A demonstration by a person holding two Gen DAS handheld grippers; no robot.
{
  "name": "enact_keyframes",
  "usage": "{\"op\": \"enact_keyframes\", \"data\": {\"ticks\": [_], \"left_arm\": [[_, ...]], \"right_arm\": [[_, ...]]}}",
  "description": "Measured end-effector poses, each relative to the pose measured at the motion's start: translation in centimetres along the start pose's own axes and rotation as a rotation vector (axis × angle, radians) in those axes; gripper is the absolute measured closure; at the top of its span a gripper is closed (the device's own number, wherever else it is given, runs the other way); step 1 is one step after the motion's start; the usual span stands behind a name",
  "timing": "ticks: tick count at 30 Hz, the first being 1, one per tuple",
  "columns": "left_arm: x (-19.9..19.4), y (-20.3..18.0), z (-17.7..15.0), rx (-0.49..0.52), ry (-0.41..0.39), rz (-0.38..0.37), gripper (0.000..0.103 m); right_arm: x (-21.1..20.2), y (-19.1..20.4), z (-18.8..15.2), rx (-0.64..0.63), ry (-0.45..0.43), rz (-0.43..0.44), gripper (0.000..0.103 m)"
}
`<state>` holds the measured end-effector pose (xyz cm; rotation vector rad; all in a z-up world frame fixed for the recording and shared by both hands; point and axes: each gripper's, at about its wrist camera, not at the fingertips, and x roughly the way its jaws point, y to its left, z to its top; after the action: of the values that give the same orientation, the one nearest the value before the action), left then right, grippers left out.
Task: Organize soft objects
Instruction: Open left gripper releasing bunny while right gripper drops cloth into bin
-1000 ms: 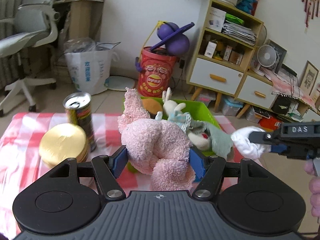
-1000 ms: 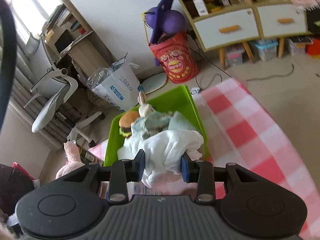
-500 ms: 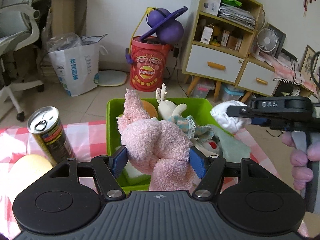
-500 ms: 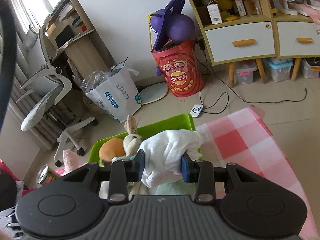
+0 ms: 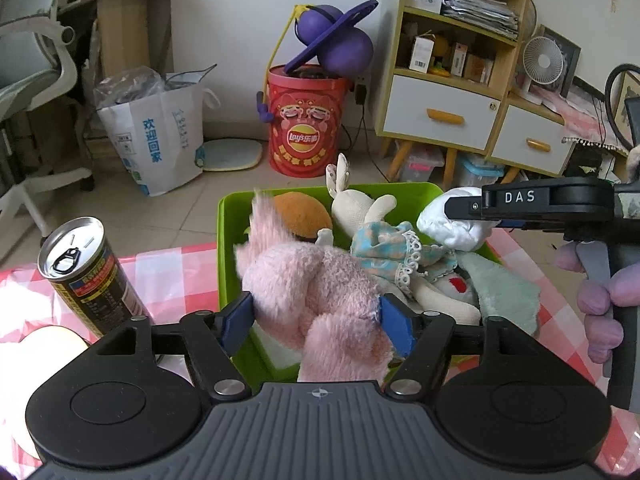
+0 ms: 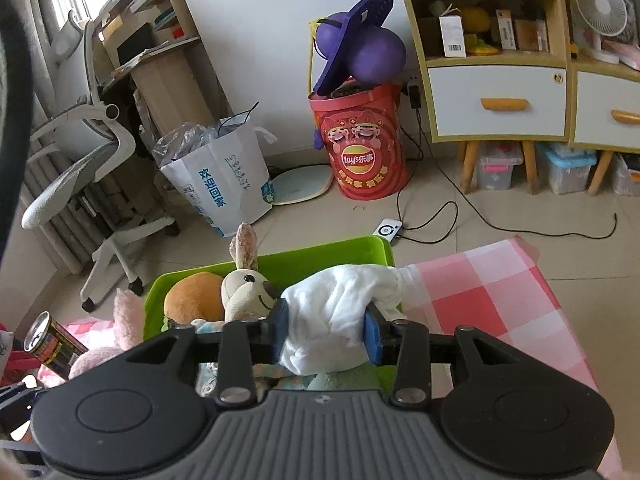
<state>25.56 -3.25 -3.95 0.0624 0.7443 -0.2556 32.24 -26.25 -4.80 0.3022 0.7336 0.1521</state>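
My left gripper [image 5: 316, 322] is shut on a pink plush toy [image 5: 312, 280] and holds it over the near left part of the green bin [image 5: 228, 240]. My right gripper [image 6: 326, 334] is shut on a white cloth [image 6: 340, 300] and holds it above the bin's right side [image 6: 372, 248]; it also shows in the left wrist view [image 5: 460, 216]. The bin holds a cream rabbit doll in a blue dress [image 5: 368, 216], an orange plush [image 5: 300, 210] and a pale green cloth [image 5: 500, 288].
A drink can [image 5: 88, 272] stands on the pink checked tablecloth [image 5: 172, 276] left of the bin, with a yellow round thing [image 5: 48, 340] nearer me. Behind on the floor are a red Lay's bucket [image 5: 306, 128], a paper bag [image 5: 160, 136], an office chair and a shelf cabinet [image 5: 452, 80].
Both grippers have moved toward and over the green bin with their loads. The pink plush now hangs over the bin's near left part; the white cloth is above its right side.
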Motion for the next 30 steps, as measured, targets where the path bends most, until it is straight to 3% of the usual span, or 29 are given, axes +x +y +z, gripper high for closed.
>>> {"op": "enact_keyframes", "data": {"ticks": [4, 14, 30], "left_arm": [[-0.2, -0.2, 0.0, 0.009, -0.014, 0.001, 0.023], [-2.3, -0.3, -0.1, -0.014, -0.014, -0.001, 0.023], [-10.8, 1.7, -2.9, -0.1, -0.03, 0.024, 0.017]], "right_arm": [[-0.5, -0.2, 0.1, 0.022, -0.009, 0.011, 0.066], [-3.6, -0.4, 0.4, 0.025, -0.019, 0.003, 0.066], [-13.2, -1.0, -2.9, 0.034, -0.021, -0.019, 0.064]]}}
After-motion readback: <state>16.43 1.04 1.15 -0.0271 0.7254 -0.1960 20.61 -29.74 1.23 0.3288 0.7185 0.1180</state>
